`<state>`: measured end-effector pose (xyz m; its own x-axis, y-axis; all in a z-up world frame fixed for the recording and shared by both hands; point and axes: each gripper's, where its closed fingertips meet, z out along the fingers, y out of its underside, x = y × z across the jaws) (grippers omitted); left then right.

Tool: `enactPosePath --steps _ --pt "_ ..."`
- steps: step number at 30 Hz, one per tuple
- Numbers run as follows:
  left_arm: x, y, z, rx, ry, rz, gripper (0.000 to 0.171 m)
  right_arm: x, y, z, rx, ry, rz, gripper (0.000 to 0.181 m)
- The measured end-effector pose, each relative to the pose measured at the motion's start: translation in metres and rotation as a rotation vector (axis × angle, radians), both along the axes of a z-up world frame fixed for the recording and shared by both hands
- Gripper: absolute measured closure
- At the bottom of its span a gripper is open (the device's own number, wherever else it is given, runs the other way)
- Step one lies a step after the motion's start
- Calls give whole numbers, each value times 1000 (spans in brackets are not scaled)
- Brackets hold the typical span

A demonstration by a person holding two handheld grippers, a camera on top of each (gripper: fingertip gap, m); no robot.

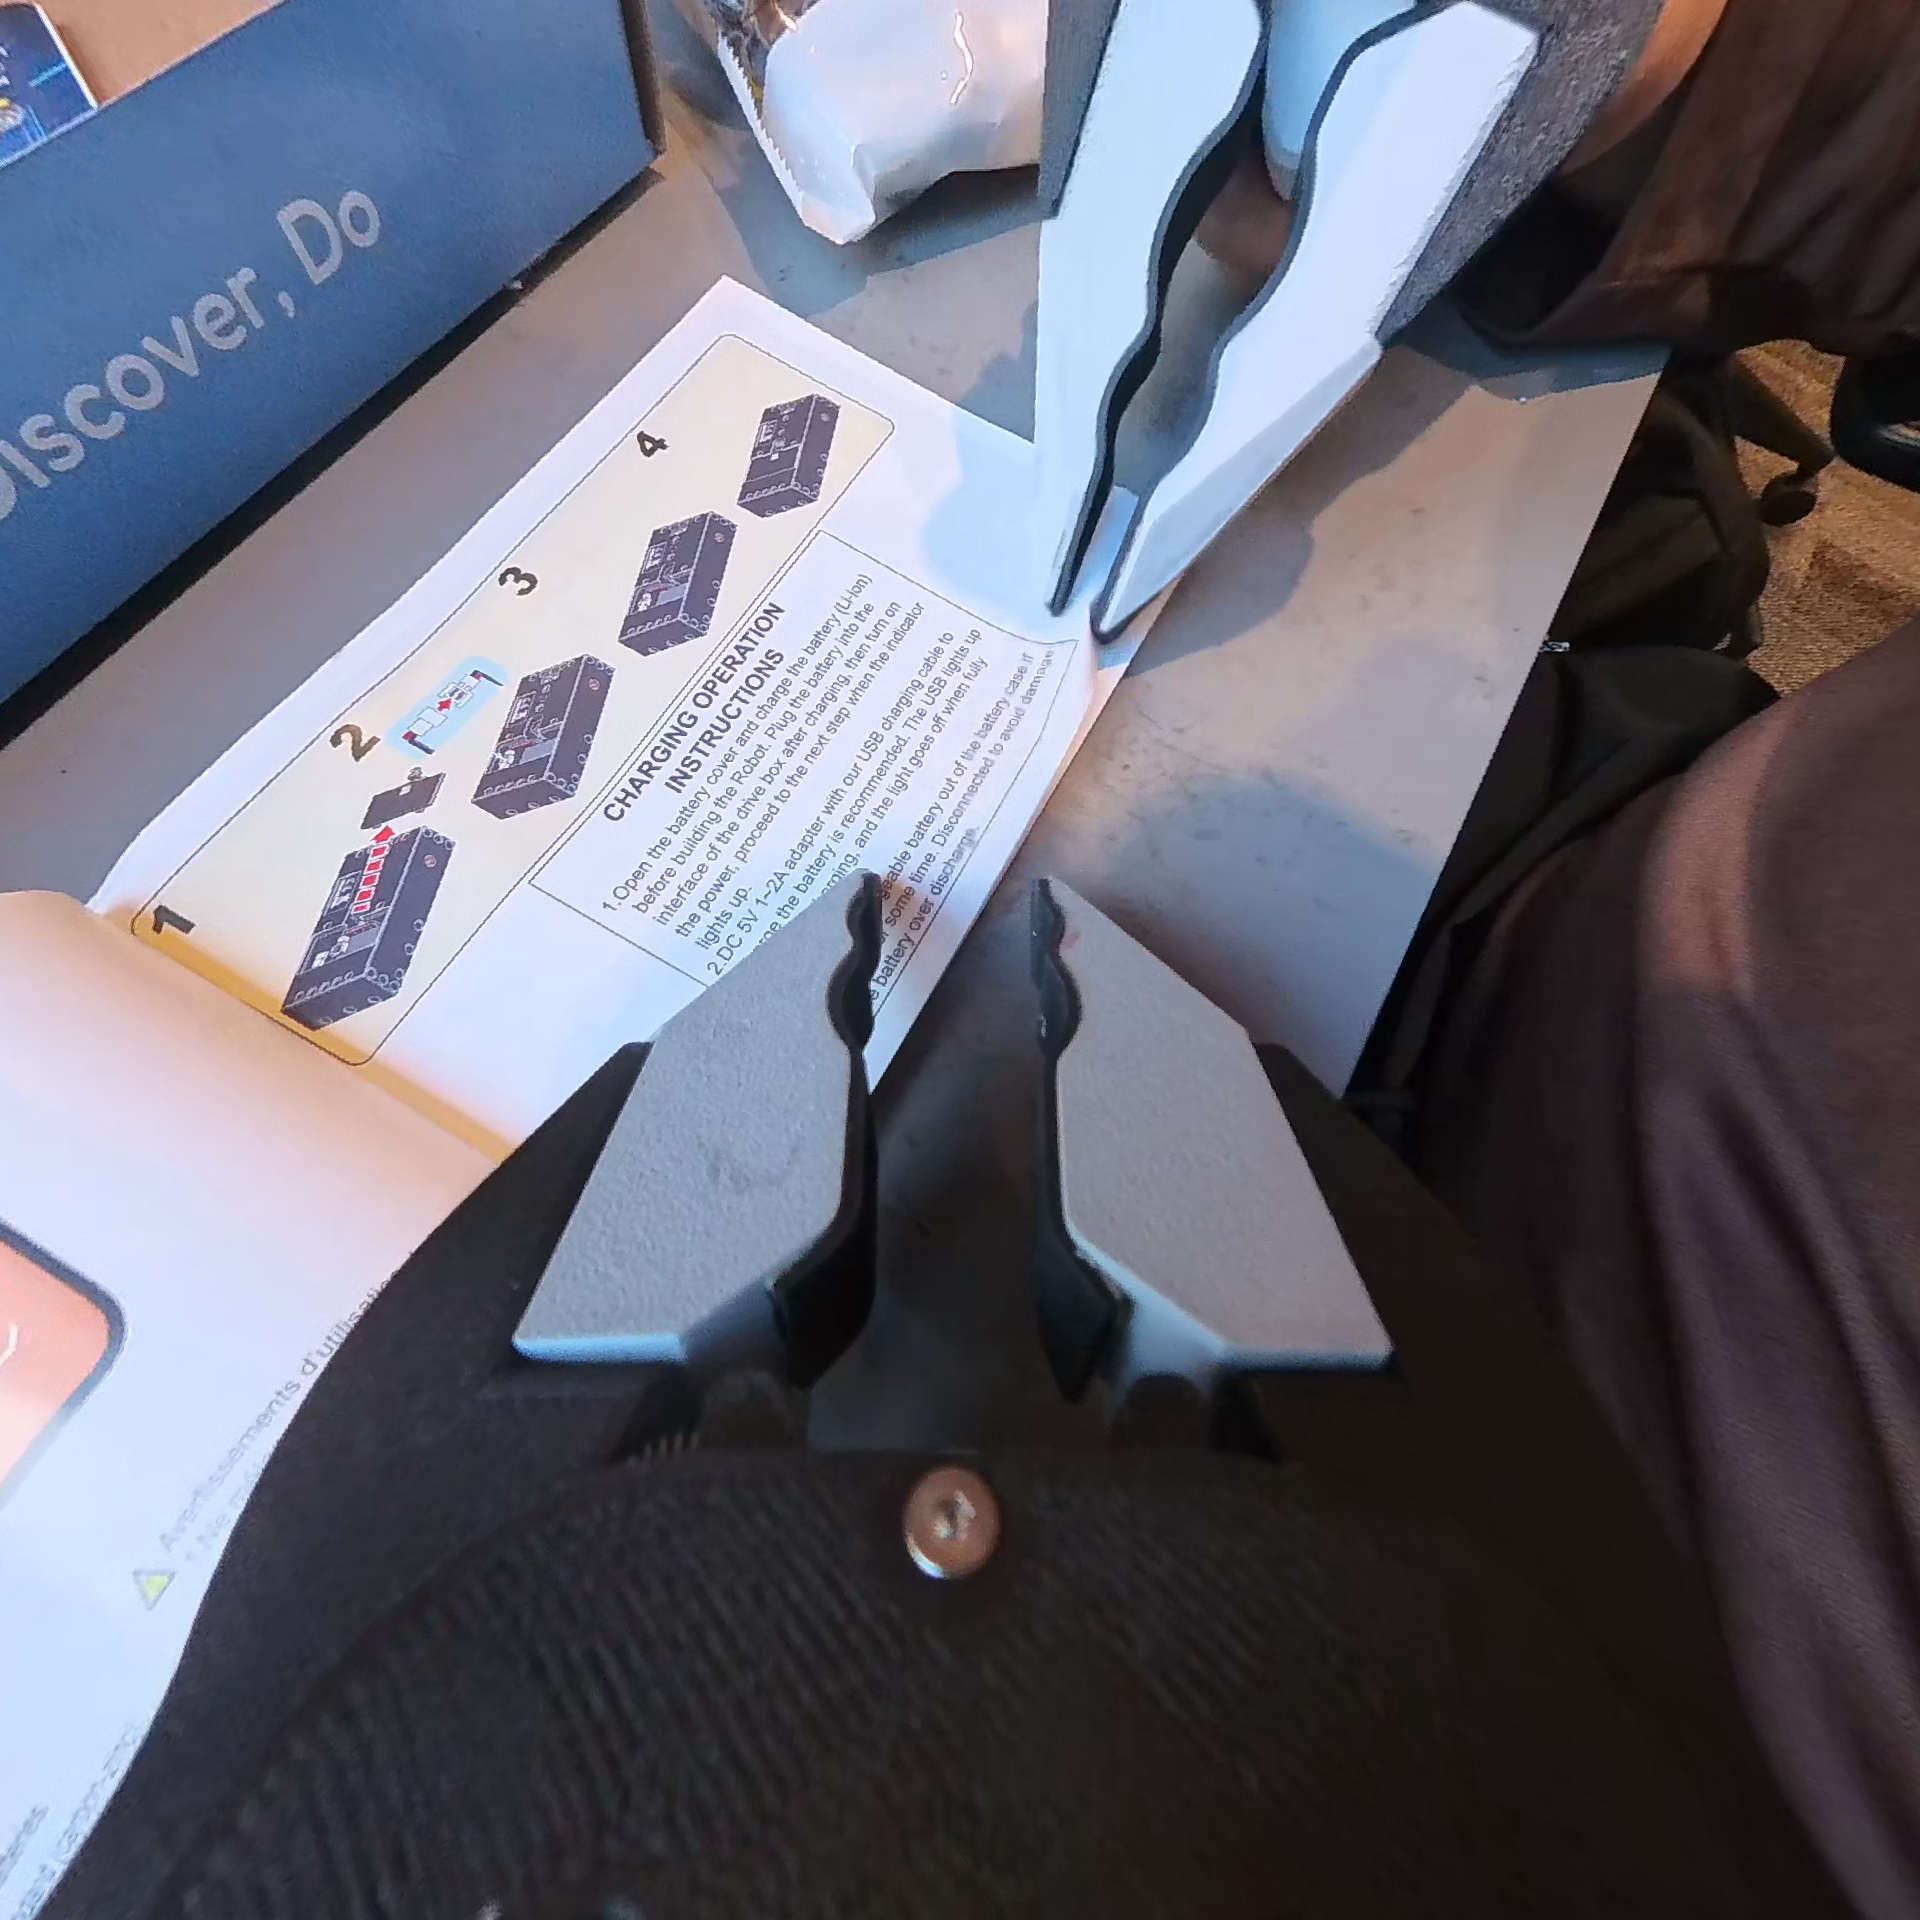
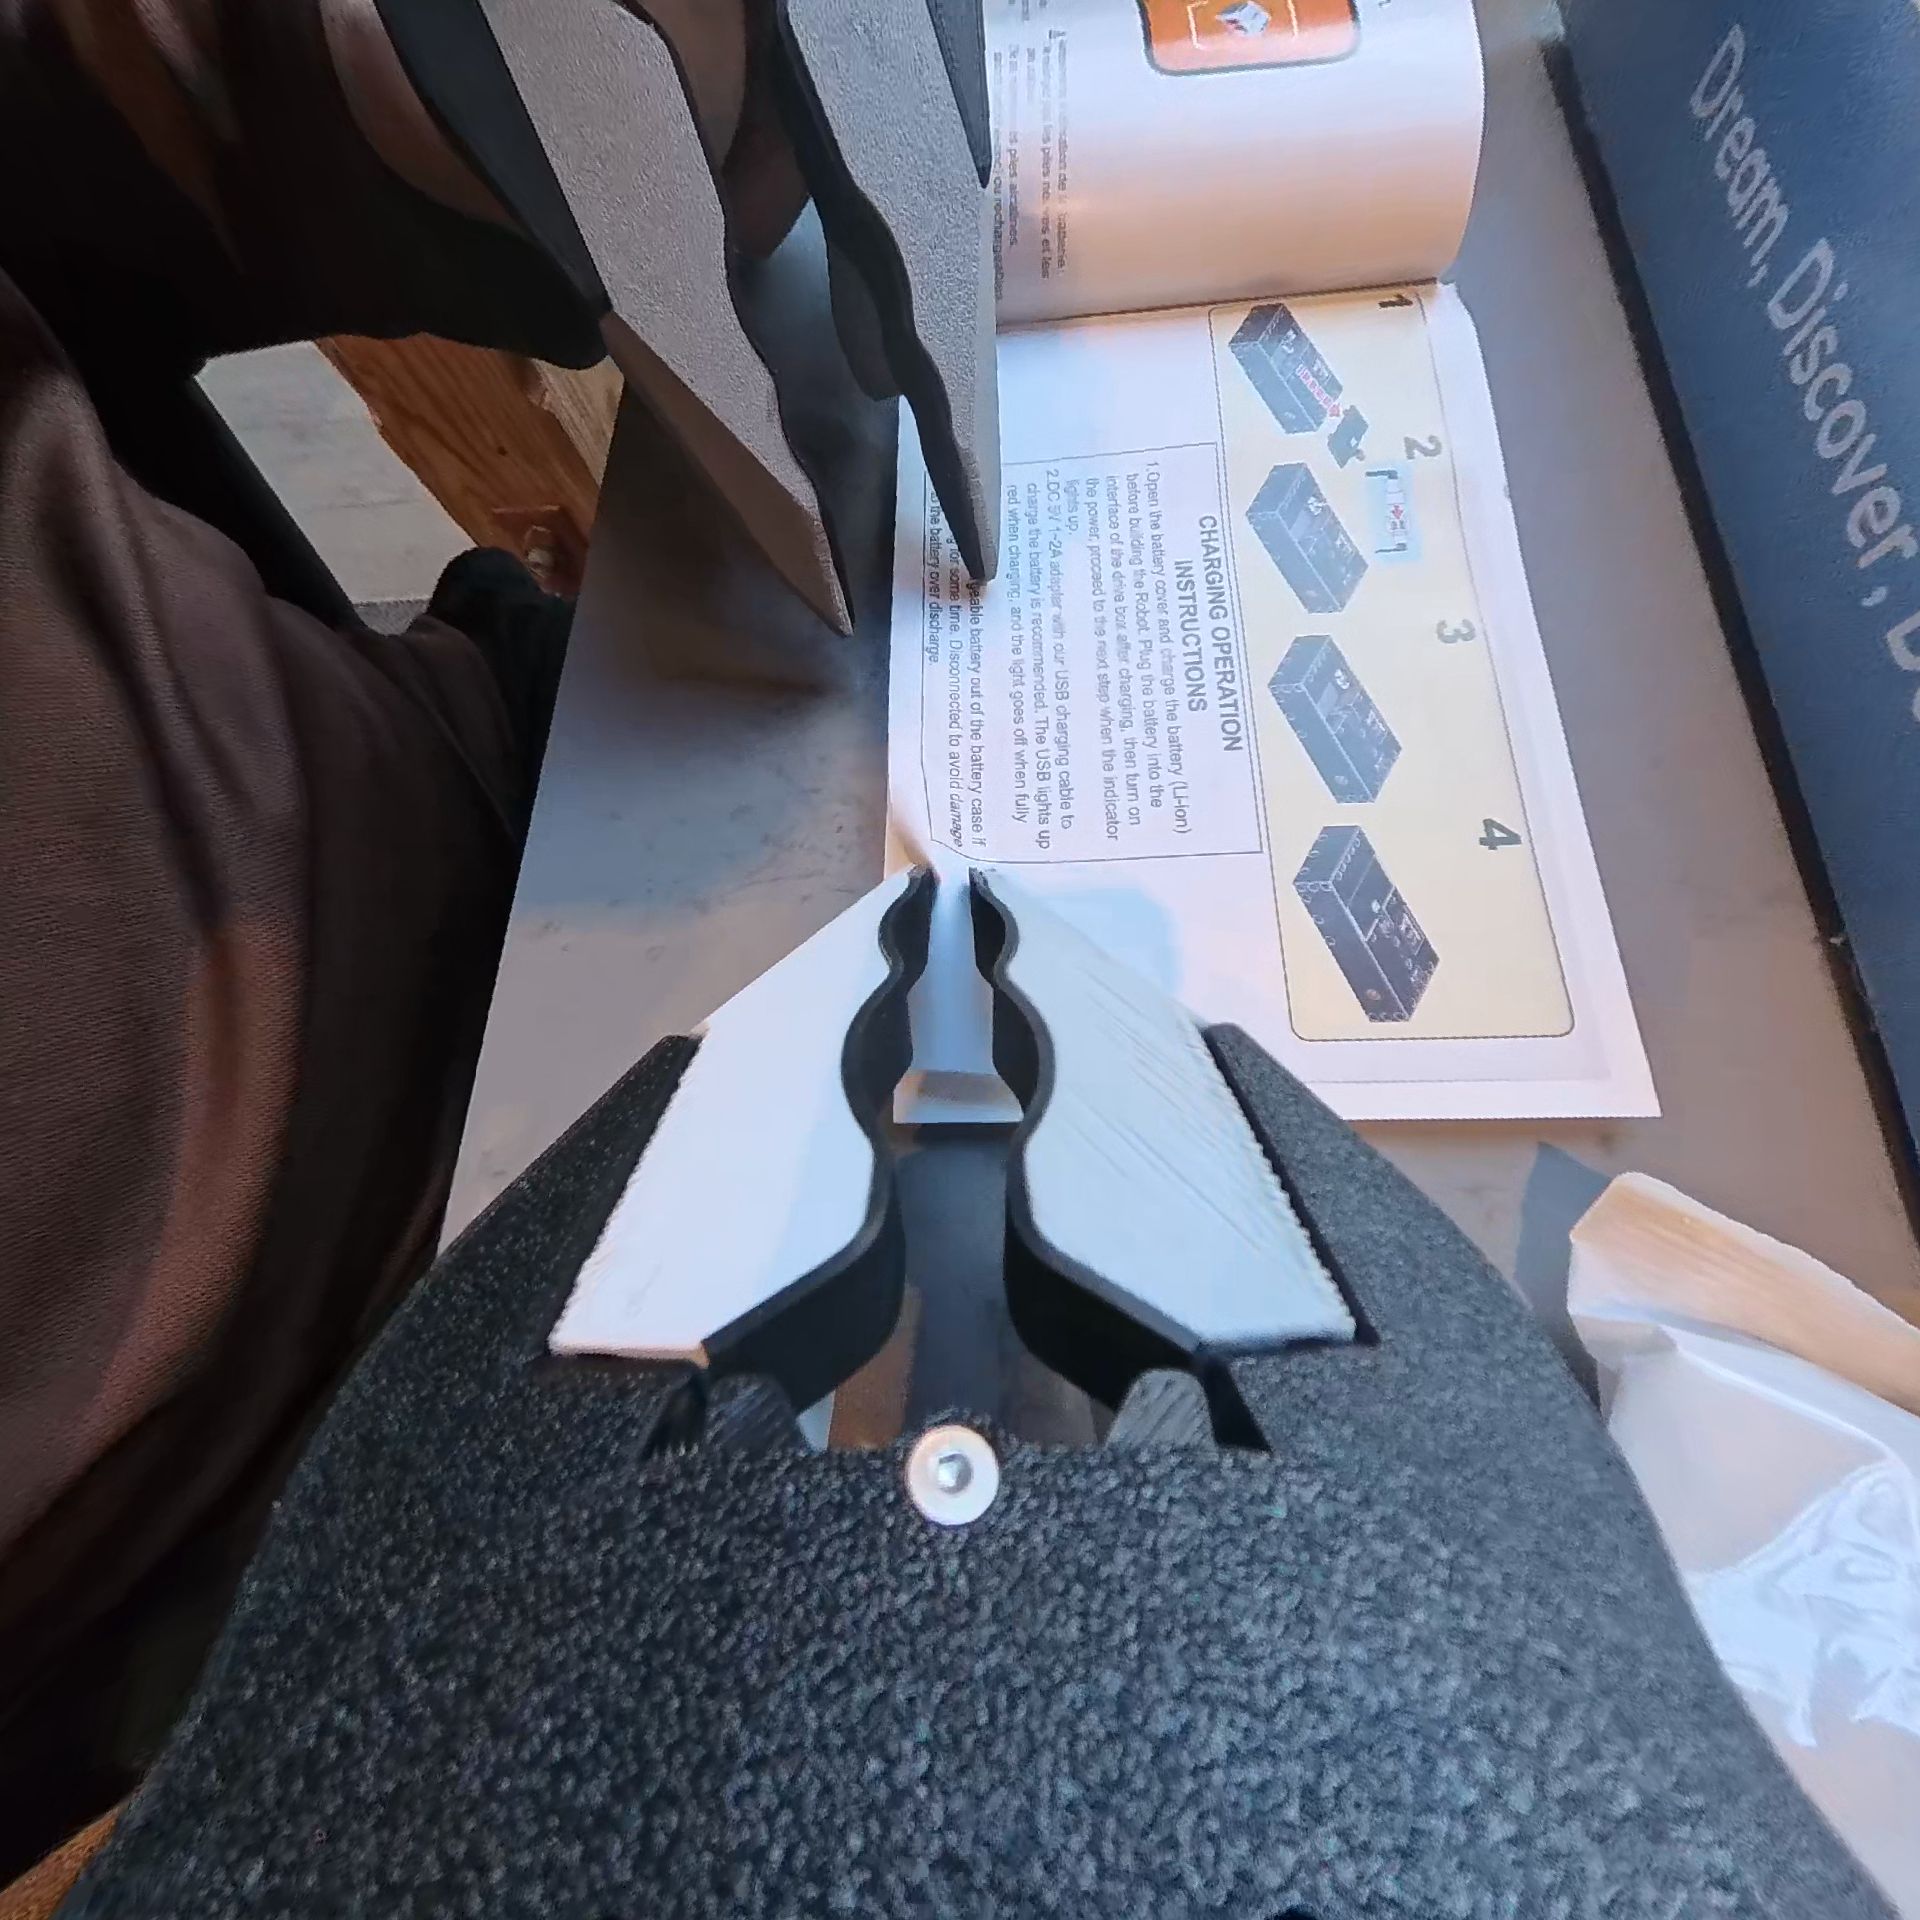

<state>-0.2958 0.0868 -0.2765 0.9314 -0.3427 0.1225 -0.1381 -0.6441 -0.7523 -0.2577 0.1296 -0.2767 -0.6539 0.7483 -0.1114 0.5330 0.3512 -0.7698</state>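
Observation:
An open instruction booklet (image 1: 727, 623) lies flat on the grey table (image 1: 1299, 727); it also shows in the right wrist view (image 2: 1247, 675). My left gripper (image 1: 953, 888), with grey fingers, is open over the booklet's near edge, one fingertip on the page and the other over bare table. It also shows in the right wrist view (image 2: 909, 600). My right gripper (image 2: 948, 878), with white fingers, is shut on the corner of the right-hand page, and a strip of lifted paper shows between its fingers. It shows in the left wrist view (image 1: 1086, 616) at that same corner.
A dark blue box (image 1: 260, 312) stands along the booklet's far side (image 2: 1766, 416). A white plastic bag (image 1: 904, 114) and a pale wooden piece (image 2: 1714, 1278) lie beside the booklet. The table's edge (image 2: 540, 831) runs close by, with a person's dark brown clothing (image 1: 1714, 1143) behind it. About 7 cm separates my left fingertips from my right.

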Motion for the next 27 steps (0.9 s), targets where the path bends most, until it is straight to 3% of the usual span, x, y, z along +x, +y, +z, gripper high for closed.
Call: enactPosePath --steps 27 --pt "0 0 0 2 1 -1 146 1 -3 26 -92 143 44 180"
